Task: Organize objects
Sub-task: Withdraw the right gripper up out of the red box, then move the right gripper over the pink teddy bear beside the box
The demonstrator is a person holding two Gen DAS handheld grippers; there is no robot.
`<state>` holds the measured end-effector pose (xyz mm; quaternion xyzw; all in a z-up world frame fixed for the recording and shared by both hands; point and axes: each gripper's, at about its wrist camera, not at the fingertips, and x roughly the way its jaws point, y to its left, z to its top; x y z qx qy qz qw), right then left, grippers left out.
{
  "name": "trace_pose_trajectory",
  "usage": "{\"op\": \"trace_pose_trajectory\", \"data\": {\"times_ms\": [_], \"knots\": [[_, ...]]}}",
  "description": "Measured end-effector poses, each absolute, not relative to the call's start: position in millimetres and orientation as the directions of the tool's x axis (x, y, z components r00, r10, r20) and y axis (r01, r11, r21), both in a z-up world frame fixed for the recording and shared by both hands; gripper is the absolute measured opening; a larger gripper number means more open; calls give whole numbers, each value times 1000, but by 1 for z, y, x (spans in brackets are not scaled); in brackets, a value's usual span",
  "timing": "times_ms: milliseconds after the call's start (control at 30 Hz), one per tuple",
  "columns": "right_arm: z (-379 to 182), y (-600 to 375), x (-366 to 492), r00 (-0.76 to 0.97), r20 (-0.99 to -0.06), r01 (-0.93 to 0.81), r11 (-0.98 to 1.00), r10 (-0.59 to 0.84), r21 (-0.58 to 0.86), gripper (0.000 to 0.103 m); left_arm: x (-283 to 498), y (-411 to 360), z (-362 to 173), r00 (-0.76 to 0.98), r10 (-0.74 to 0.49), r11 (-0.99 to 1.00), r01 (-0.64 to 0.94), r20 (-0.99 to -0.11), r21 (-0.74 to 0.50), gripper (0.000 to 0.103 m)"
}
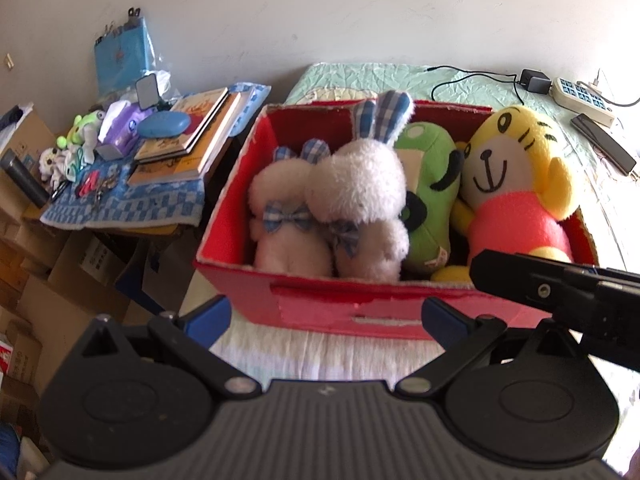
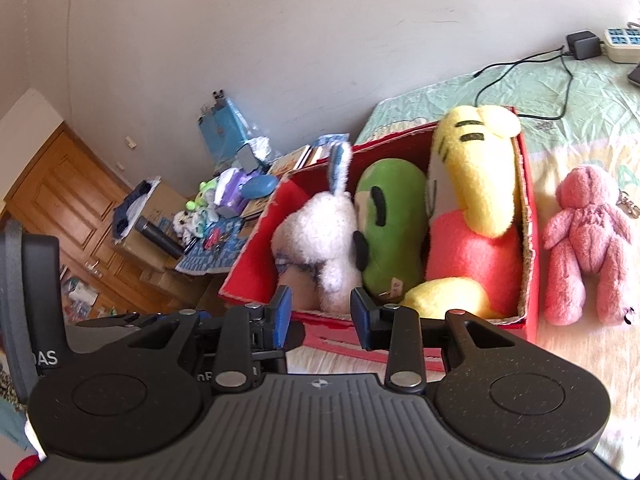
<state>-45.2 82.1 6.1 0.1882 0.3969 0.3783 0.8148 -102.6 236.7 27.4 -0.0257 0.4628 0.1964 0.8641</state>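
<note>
A red box (image 1: 352, 308) stands on the bed and holds several plush toys. These are a white rabbit (image 1: 360, 188) with blue checked ears, a second white rabbit (image 1: 280, 208) beside it, a green plush (image 1: 428, 216) and a yellow tiger (image 1: 512, 168) in a pink shirt. My left gripper (image 1: 326, 318) hangs in front of the box's near wall, its jaws wide open and empty. My right gripper (image 2: 322, 314) sits at the near rim of the box (image 2: 528, 240), its jaws a little apart with nothing between them. A pink teddy bear (image 2: 588, 240) lies on the bed to the right of the box.
Left of the bed is a side table with a blue checked cloth (image 1: 132, 204), stacked books (image 1: 192, 136), a blue case and small toys, with cardboard boxes (image 1: 60, 280) below. Behind the box lie a power strip (image 1: 580, 96), an adapter with cable and a dark phone (image 1: 604, 144). A wooden door (image 2: 68, 200) is at far left.
</note>
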Motion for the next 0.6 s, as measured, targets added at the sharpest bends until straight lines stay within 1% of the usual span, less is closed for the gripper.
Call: {"op": "trace_pose_trajectory", "data": {"times_ms": [200, 600], "knots": [[7, 84, -53, 346, -508, -521, 612, 789, 595, 36, -112, 232, 19, 457, 305, 916, -380, -836, 126, 101], [-10, 70, -65, 282, -579, -527, 628, 765, 573, 37, -118, 205, -13, 377, 270, 927, -350, -886, 134, 101]]}}
